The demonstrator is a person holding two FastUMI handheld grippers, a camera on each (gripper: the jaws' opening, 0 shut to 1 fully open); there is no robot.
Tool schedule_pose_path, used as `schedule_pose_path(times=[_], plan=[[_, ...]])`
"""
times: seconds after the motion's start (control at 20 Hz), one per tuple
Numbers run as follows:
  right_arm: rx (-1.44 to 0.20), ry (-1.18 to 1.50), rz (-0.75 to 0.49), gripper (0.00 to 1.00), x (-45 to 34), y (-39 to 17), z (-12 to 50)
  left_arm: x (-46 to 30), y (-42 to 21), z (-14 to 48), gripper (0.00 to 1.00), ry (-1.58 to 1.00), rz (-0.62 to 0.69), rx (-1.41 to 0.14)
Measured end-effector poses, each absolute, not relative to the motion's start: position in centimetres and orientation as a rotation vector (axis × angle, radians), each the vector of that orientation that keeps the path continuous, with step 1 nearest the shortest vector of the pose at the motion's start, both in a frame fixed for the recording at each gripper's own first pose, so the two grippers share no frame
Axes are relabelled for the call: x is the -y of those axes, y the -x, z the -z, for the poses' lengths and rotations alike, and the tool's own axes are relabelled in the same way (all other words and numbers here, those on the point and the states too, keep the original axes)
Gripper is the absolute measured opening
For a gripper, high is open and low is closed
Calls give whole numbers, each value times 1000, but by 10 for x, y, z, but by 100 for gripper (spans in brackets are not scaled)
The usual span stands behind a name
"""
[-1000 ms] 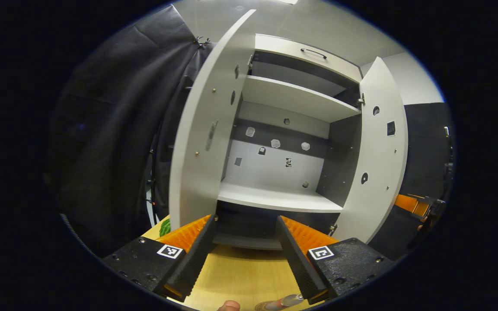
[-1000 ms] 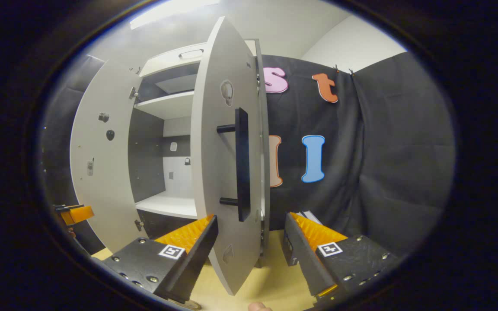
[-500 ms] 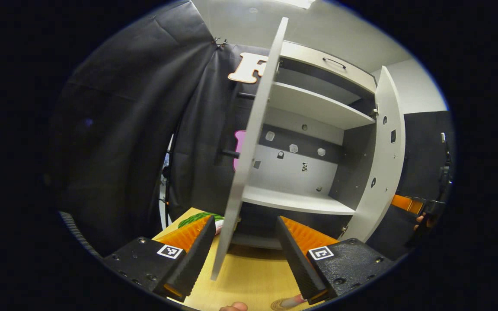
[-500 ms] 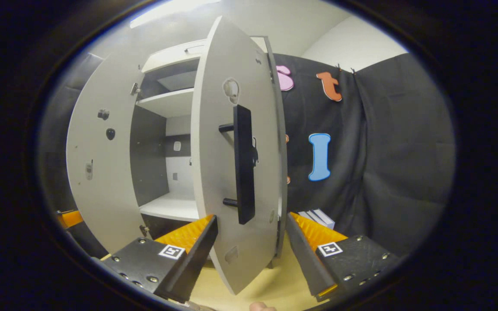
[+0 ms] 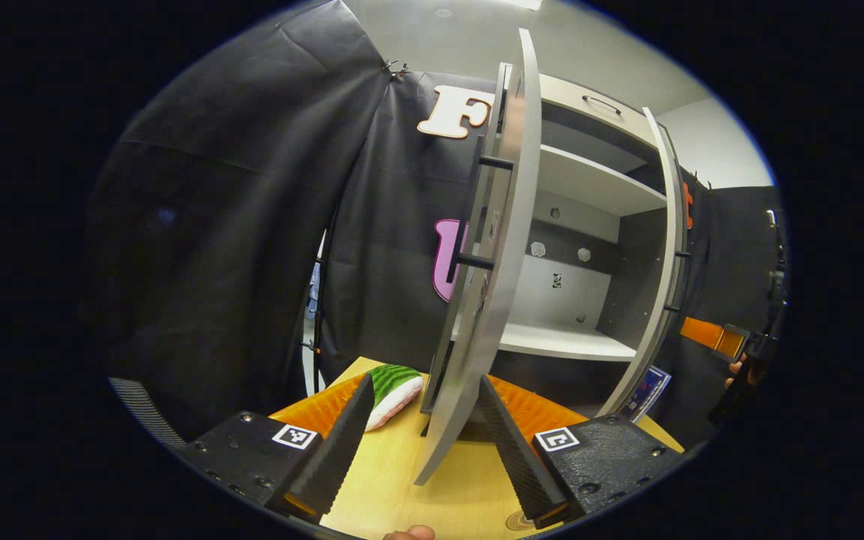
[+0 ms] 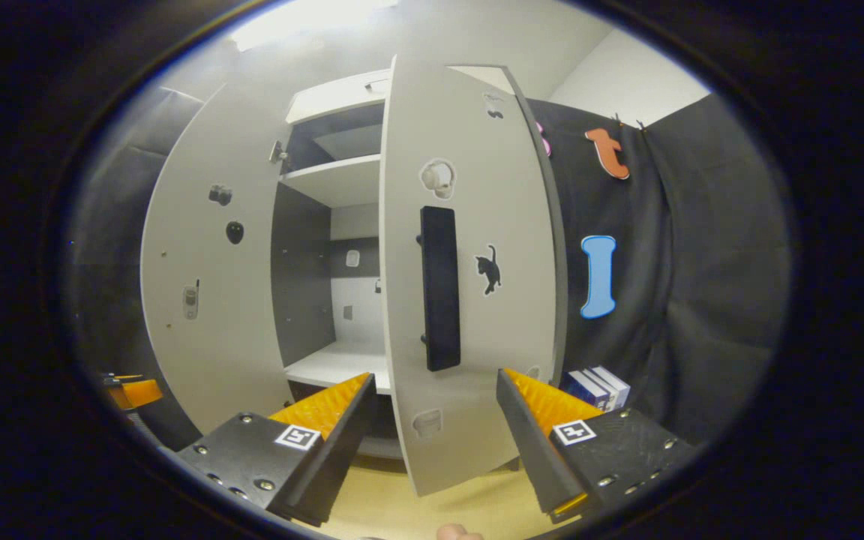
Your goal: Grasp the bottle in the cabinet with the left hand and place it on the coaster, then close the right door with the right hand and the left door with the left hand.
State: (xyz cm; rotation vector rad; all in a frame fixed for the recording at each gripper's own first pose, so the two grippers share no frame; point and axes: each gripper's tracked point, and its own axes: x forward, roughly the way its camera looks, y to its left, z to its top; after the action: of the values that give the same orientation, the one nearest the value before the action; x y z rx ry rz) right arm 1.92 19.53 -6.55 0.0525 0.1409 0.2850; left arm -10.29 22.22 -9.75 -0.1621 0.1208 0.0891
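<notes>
the right door (image 6: pixel 469 285) is a flat pale grey panel with a long black bar handle (image 6: pixel 439 289), half-swung, its lower edge between the spread fingers of the right gripper (image 6: pixel 432 442). the left gripper (image 5: pixel 421 442), fingers apart, straddles the left door (image 5: pixel 492 247)'s thin edge over the smooth wooden table (image 5: pixel 402 480). behind stands the cabinet (image 5: pixel 589 247), its matte shelves bare.

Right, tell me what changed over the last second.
The right gripper has swung the pale grey right cabinet door with its black bar handle partway closed. The left gripper moved round the pale grey left door, now edge-on between its fingers. Both grippers stay open; shelves stay bare.
</notes>
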Motion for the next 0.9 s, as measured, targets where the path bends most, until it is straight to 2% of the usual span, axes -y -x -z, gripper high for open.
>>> schedule_pose_path(times=[0.15, 0.2, 0.3, 0.35, 0.4, 0.45, 0.55, 0.6, 0.65, 0.7, 0.8, 0.85, 0.9], plan=[[-151, -50, -286, 97, -199, -21, 71, -230, 97, 103, 90, 156, -97, -132], [-153, -51, -284, 97, -199, -22, 73, -231, 94, 104, 84, 157, -100, -136], [-155, -52, -291, 97, -202, -23, 73, -235, 90, 107, 84, 161, -105, -141], [-160, -52, -296, 97, -204, -25, 75, -234, 87, 108, 90, 165, -106, -143], [-163, -53, -300, 97, -205, -27, 76, -235, 86, 109, 90, 169, -107, -146], [-164, -56, -301, 97, -207, -29, 76, -234, 86, 111, 84, 173, -107, -150], [-162, -62, -300, 97, -209, -32, 75, -235, 83, 114, 84, 173, -114, -156], [-164, -63, -300, 97, -210, -33, 76, -236, 83, 115, 90, 170, -117, -159], [-167, -63, -301, 97, -211, -34, 78, -238, 81, 116, 90, 170, -120, -161], [-172, -62, -304, 97, -212, -35, 80, -239, 79, 117, 84, 171, -124, -162], [-181, -54, -309, 97, -214, -37, 85, -242, 76, 119, 84, 173, -129, -164], [-183, -51, -310, 97, -216, -38, 86, -244, 74, 119, 90, 172, -131, -166], [-184, -49, -309, 97, -216, -38, 88, -246, 73, 120, 90, 171, -132, -169]])
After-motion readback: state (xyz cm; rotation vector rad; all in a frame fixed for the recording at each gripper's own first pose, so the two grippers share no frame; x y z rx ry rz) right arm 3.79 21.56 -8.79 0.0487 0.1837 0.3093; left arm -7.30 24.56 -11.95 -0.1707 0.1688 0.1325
